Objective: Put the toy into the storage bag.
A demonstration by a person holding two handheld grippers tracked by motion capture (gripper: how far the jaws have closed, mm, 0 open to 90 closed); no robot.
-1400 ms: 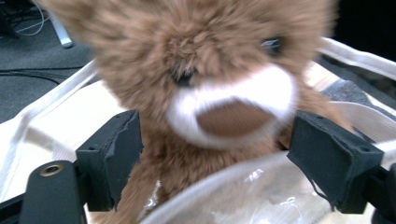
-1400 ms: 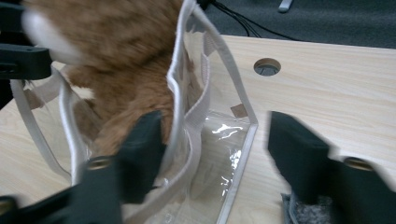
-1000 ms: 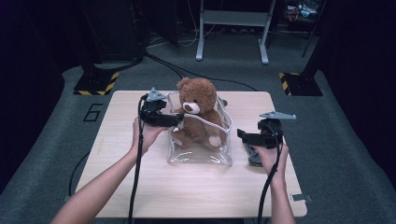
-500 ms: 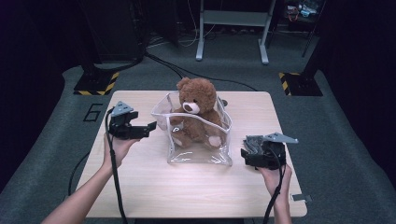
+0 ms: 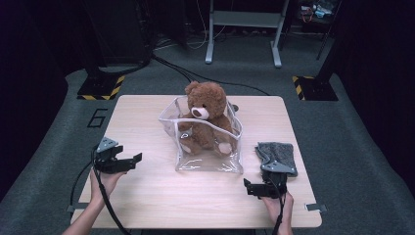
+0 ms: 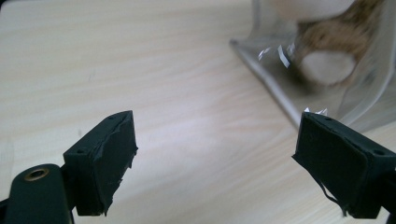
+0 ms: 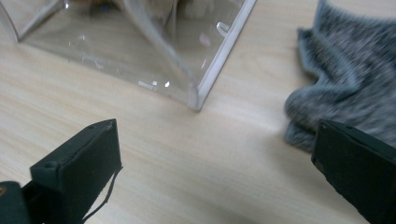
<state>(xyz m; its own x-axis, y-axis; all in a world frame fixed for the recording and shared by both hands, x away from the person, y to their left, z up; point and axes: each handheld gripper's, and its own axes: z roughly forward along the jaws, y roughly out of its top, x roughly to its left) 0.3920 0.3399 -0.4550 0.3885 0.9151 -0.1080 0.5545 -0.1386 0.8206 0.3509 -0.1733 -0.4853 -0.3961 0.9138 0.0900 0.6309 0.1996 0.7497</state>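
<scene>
A brown teddy bear (image 5: 206, 116) sits upright inside a clear plastic bag (image 5: 211, 155) at the middle of the table, head above the bag's rim. My left gripper (image 5: 133, 161) is open near the table's front left, well apart from the bag, with nothing between its fingers. In the left gripper view the left gripper (image 6: 215, 158) faces bare wood, with the bag's corner (image 6: 275, 79) and a bear foot (image 6: 327, 67) at upper right. My right gripper (image 5: 247, 188) is open near the front edge, just below the bag. The right gripper (image 7: 215, 172) faces the bag's bottom corner (image 7: 196, 95).
A folded grey cloth (image 5: 276, 156) lies on the wooden table (image 5: 147, 112) right of the bag, and the cloth (image 7: 355, 79) sits beside my right jaw. Dark floor, stand bases and cables surround the table.
Both grippers have pulled away from the bag toward the near edge. The left went out to the left and back; the right came back past the grey cloth.
</scene>
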